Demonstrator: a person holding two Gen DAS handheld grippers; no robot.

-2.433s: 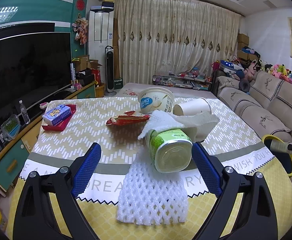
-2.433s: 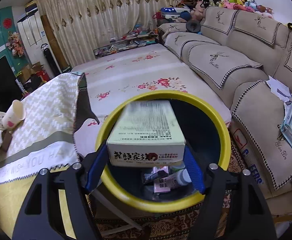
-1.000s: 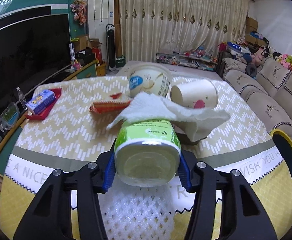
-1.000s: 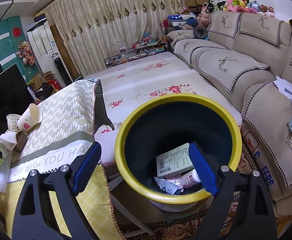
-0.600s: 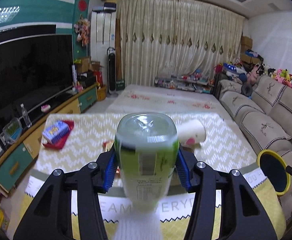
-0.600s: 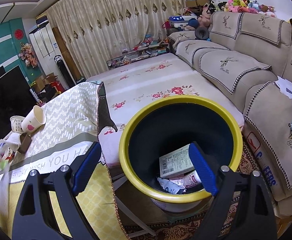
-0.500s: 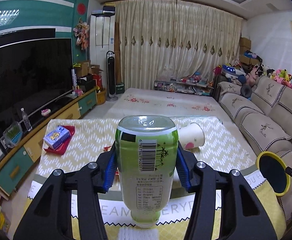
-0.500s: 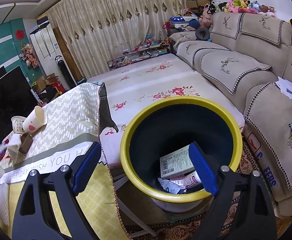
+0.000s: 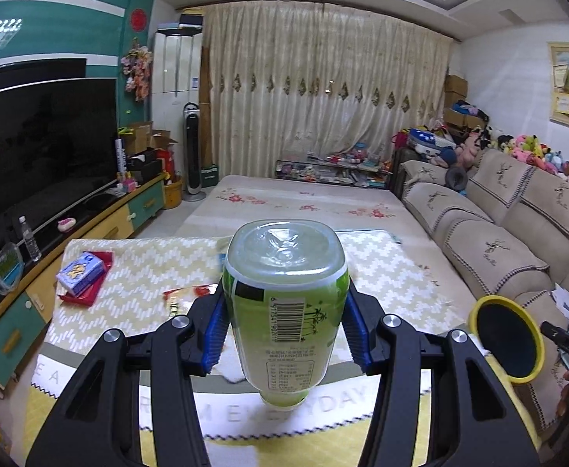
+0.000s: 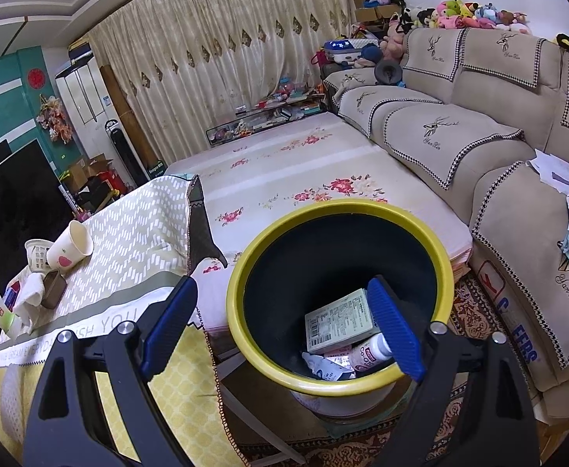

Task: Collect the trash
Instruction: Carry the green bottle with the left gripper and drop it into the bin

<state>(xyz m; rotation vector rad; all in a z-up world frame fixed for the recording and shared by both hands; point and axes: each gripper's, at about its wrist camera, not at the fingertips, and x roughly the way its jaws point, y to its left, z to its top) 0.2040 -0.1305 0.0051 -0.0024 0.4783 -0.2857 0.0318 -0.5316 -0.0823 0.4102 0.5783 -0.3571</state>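
Here the left gripper has its blue pads clamped on either side of a green-labelled plastic bottle, which hangs neck-down, base towards the camera, clear above the table with its zigzag-patterned cloth. The right gripper holds nothing; its jaws stand wide apart over the mouth of the yellow-rimmed bin, where a cardboard box and a small pink-labelled bottle already lie at the bottom. So the step in hand looks like the carry: one piece of trash is lifted and has yet to reach the bin, which the left wrist view shows well off to the right, beyond the table's edge. The next move calls for swinging the bottle across to that side until it is over the opening, then letting the pads part; the right gripper would do well to clear the rim first. More remains on the cloth: a paper cup on its side, a crumpled tissue and a red snack wrapper.
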